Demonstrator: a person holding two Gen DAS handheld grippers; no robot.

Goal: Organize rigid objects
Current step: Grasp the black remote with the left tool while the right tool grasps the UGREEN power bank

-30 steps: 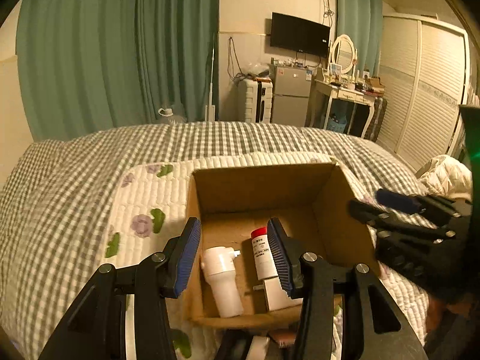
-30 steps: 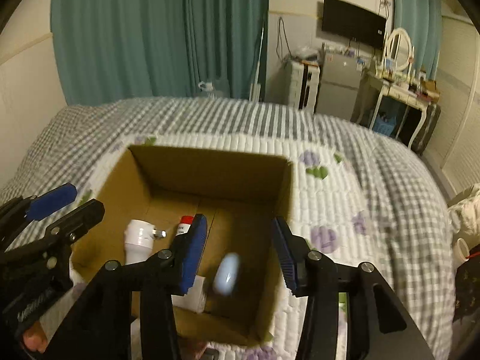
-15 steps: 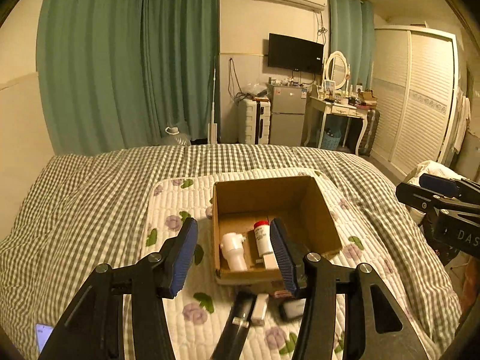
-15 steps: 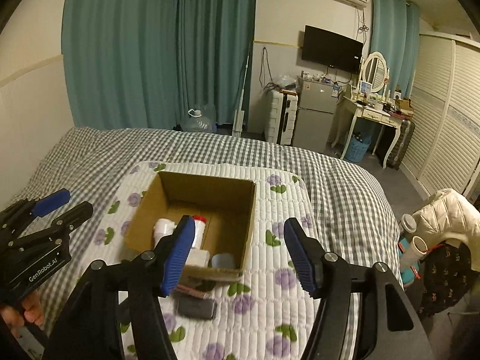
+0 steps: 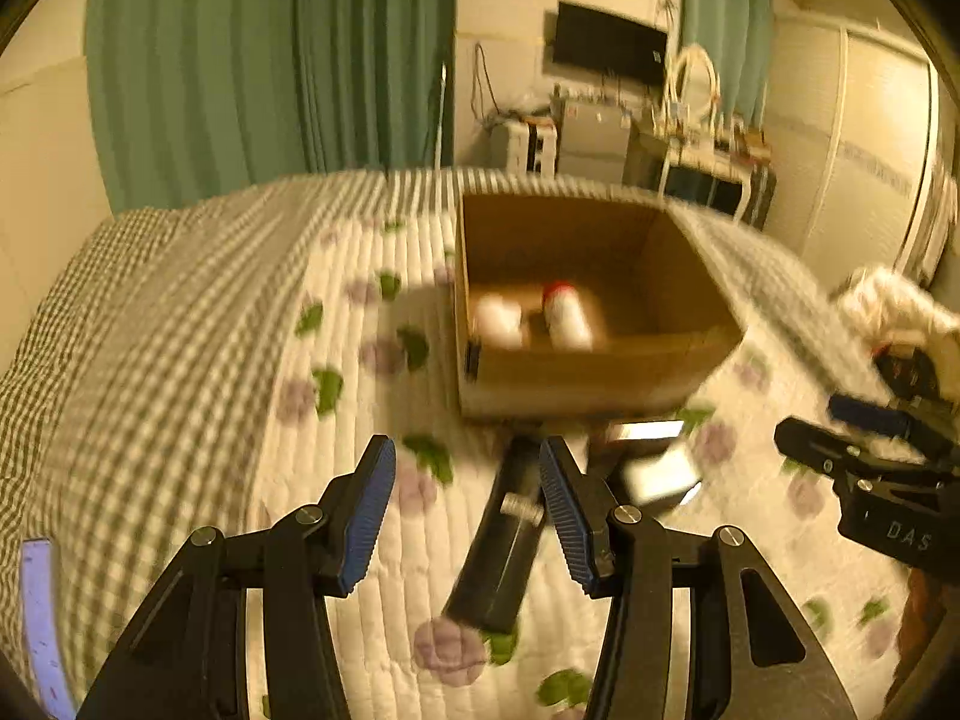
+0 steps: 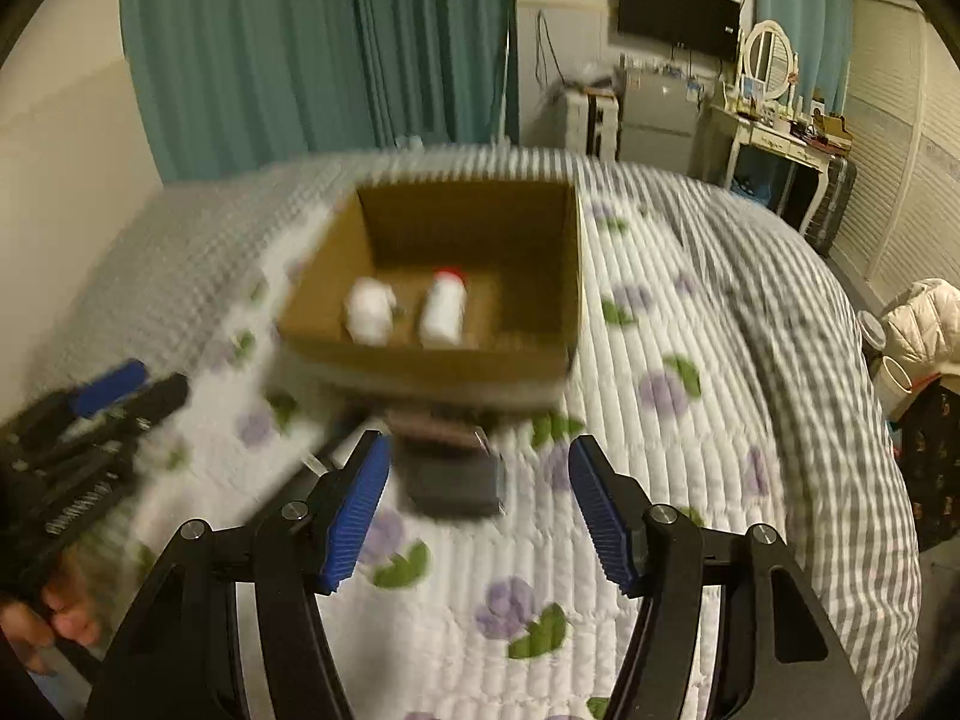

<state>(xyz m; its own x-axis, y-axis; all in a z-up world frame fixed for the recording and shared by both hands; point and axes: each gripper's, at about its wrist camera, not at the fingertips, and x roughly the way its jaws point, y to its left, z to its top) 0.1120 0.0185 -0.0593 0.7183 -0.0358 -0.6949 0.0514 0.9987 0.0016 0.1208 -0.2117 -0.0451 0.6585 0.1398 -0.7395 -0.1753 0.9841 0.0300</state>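
1. Half a second before, both grippers had been held high, with the whole quilt in view; now they had been brought down toward the items left outside the cardboard box (image 5: 600, 360). Both views were smeared by motion blur.
2. The left gripper (image 5: 467, 507) was seen spread wide and empty, with a long black case (image 5: 498, 564) lying just beside its right finger, at about 1 o'clock from the gap.
3. The right gripper (image 6: 477, 507) was likewise spread and empty, a dark boxy item (image 6: 456, 480) lying between its fingers at 12 o'clock, not yet touched.
4. Inside the box, a white bottle (image 6: 369, 309) and a red-capped bottle (image 6: 444, 306) were lying side by side, as before.
5. It was judged that one drop had been finished and the next pickup begun; the dark items on the floral quilt (image 6: 630, 432) remained to be boxed.
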